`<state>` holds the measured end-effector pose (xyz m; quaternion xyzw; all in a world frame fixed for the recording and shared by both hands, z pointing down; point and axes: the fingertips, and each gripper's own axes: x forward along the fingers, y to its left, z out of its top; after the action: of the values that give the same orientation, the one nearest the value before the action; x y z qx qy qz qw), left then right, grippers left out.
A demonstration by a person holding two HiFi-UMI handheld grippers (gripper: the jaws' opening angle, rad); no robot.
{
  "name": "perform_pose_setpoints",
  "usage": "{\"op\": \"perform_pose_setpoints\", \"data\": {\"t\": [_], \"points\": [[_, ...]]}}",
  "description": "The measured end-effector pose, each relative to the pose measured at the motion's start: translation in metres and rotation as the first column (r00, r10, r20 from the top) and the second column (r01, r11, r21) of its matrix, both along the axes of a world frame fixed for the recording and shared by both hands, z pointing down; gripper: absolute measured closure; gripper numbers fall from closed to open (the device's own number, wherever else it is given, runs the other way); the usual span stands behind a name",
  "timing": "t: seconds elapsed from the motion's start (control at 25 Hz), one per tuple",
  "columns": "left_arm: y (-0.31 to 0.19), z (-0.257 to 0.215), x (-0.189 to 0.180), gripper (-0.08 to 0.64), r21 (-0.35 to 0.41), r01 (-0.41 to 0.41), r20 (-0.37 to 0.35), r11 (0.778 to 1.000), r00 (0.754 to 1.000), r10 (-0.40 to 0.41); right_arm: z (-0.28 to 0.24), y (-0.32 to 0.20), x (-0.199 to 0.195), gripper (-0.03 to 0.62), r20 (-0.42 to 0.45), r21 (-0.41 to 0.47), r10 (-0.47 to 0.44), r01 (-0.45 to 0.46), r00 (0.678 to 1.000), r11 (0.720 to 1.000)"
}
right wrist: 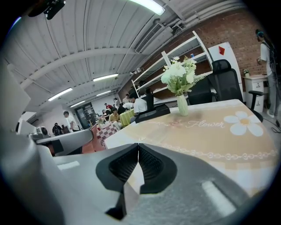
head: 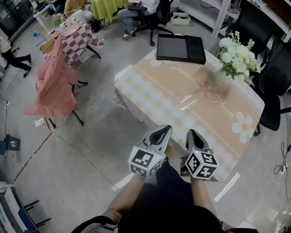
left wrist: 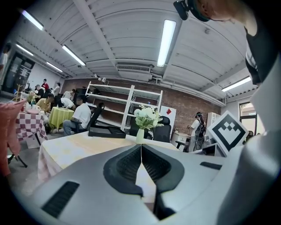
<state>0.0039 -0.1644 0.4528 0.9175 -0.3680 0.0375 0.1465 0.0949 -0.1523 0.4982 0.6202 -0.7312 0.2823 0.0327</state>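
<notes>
I hold both grippers side by side at the near edge of a table with a peach cloth (head: 184,104). My left gripper (head: 162,132) is shut with nothing between its jaws, tips meeting (left wrist: 141,146). My right gripper (head: 194,135) is shut and empty too, its tips closed (right wrist: 138,146). A vase of white flowers (head: 236,58) stands at the table's far right; it also shows in the left gripper view (left wrist: 145,121) and the right gripper view (right wrist: 179,83). A black flat case (head: 179,48) lies at the far end of the table.
A chair draped in pink cloth (head: 55,87) stands to the left on the grey floor. A checked table (head: 78,38) and a green table (head: 109,3) with seated people are farther back. Black office chairs (head: 274,88) and white shelving (head: 227,5) line the right side.
</notes>
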Motion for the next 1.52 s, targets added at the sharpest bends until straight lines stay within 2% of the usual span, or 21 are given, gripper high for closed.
{"op": "perform_pose_setpoints", "data": {"t": [0.24,0.64,0.96,1.52], "points": [[-0.04,0.007,0.01,0.548,-0.027,-0.001,0.014,1.0,1.0,0.001,0.002,-0.035,0.013,0.589,0.011,-0.018,0.01,-0.009,1.0,1.0],[-0.094,0.026,0.041,0.548,-0.071,-0.056,0.025,0.996,0.998,0.058,0.02,-0.082,0.032,0.589,0.047,-0.074,0.04,-0.036,0.998,0.997],[-0.133,0.039,0.052,0.548,-0.099,-0.078,0.034,0.992,0.996,0.082,0.037,-0.116,0.043,0.589,0.104,-0.107,0.081,-0.07,0.991,0.992],[-0.154,0.058,0.073,0.548,-0.139,-0.162,0.056,0.977,0.984,0.171,0.054,-0.13,0.053,0.589,0.156,-0.132,0.178,-0.158,0.972,0.978]]}}
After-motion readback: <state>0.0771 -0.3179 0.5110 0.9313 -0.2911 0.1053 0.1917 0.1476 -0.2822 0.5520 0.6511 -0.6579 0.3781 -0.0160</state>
